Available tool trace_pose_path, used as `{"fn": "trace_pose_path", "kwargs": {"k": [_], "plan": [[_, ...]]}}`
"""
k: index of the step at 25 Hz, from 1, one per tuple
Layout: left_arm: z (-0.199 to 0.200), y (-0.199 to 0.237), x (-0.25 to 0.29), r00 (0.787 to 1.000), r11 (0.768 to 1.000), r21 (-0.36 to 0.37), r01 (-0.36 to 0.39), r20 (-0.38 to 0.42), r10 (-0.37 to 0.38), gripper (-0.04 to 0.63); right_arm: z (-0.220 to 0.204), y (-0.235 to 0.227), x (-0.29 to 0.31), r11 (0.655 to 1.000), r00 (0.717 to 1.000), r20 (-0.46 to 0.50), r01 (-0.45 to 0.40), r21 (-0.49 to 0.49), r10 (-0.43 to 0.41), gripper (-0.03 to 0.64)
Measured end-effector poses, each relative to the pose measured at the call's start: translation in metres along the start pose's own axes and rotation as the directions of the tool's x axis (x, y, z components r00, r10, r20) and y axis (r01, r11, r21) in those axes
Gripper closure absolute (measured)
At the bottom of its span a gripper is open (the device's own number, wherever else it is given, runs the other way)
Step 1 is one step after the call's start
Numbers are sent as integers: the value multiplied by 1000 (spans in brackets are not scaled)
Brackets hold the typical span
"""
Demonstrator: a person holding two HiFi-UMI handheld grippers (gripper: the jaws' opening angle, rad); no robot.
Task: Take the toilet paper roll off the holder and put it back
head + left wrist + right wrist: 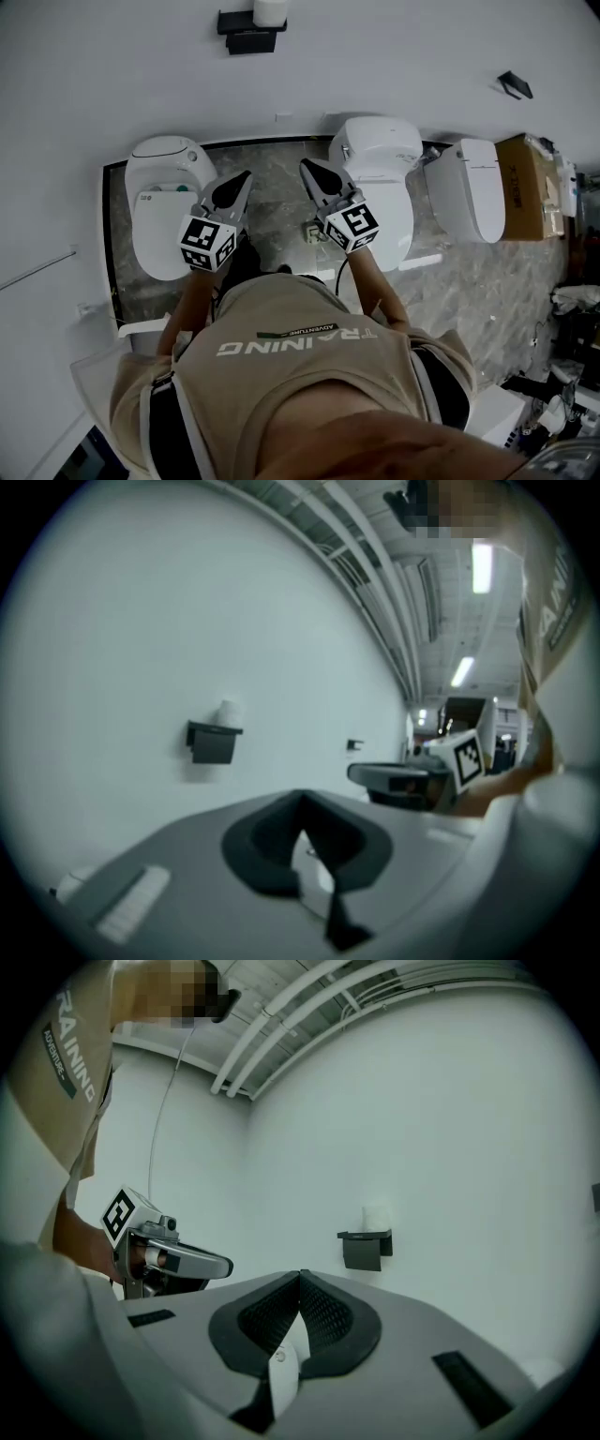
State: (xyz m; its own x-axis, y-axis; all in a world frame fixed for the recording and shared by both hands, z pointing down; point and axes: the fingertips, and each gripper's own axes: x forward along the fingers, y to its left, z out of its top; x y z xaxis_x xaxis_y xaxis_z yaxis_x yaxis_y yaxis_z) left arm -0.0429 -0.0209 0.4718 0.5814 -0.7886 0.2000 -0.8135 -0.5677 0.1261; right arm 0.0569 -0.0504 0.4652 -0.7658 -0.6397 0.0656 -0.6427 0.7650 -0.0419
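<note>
The toilet paper roll [376, 1218] stands on end on the flat top of the black holder [366, 1247], which is fixed to the plain white wall [112, 75] well ahead of the person. Nothing has been taken off yet. Standing upright on that top, the roll looks free to be lifted straight up instead of being slid off a bar. Both tools are held out side by side and roughly level, aimed at the wall above the strip of marble floor [281, 192] between a toilet [159, 211] on the person's left and another on the right. This reads as the approach, with the holder far out of reach. The left gripper [300, 799] has its dark pads meeting at the tips with nothing between them. The right gripper [300, 1274] is likewise pressed fully together and empty, which suits a carry with nothing to hold. Whichever one takes the roll will have to spread wide before it arrives, since the roll is broad and soft and a hard pinch would likely dent it.
</note>
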Motion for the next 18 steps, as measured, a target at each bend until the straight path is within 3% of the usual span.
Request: {"fn": "trace_pose_path", "kwargs": {"k": [6, 10, 18], "plan": [[-27, -36, -30, 996, 995, -50, -88, -37, 86, 595, -15, 30, -32, 996, 996, -13, -89, 29, 90, 603], [-30, -48, -40, 995, 994, -48, -98, -39, 96, 595, -16, 44, -43, 992, 993, -11, -119, 33, 120, 603], [-11, -41, -46, 997, 997, -10, -71, 7, 71, 595, 2, 42, -48, 998, 998, 9, -67, 5, 67, 603]]}}
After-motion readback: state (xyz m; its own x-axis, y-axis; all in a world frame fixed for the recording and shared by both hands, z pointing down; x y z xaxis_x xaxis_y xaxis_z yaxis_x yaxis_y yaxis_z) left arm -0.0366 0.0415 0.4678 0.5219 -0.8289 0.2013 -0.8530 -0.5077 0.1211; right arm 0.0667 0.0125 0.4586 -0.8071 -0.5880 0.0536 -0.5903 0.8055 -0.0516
